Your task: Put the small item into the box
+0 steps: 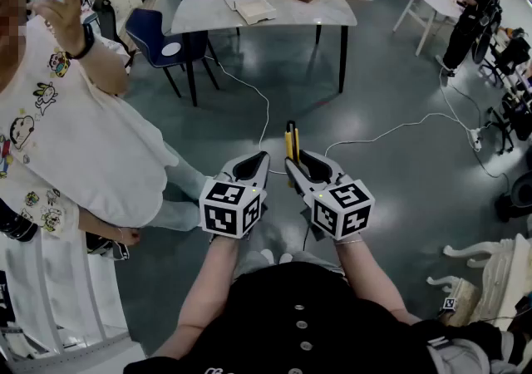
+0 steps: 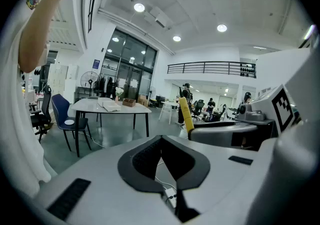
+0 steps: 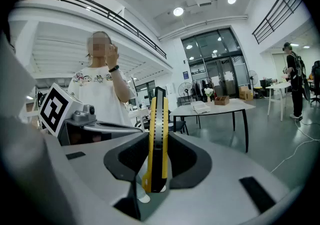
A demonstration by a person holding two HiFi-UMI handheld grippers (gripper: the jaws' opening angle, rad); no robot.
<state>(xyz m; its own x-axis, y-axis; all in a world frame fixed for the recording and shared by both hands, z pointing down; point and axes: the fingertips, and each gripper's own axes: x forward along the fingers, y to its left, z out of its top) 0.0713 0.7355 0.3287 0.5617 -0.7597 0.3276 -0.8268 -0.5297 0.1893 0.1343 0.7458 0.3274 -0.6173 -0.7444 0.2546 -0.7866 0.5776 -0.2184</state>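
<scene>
Yellow-and-black knife (image 3: 156, 139); black-and-white patterned marker cube (image 1: 233, 207); grey floor (image 1: 399, 73)

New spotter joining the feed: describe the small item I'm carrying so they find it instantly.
Find the two marker cubes low in the head view; the right gripper carries the right-hand one. Clamped between its jaws, jutting past their tips, is the utility knife: a slim yellow-and-black bar, while the left gripper beside it is shut and empty.

No readable words or numbers in sight, just black-and-white square codes on the left gripper (image 1: 263, 156) and right gripper (image 1: 291, 161) cubes, blue wall sign (image 2: 96, 63) too blurred to read
</scene>
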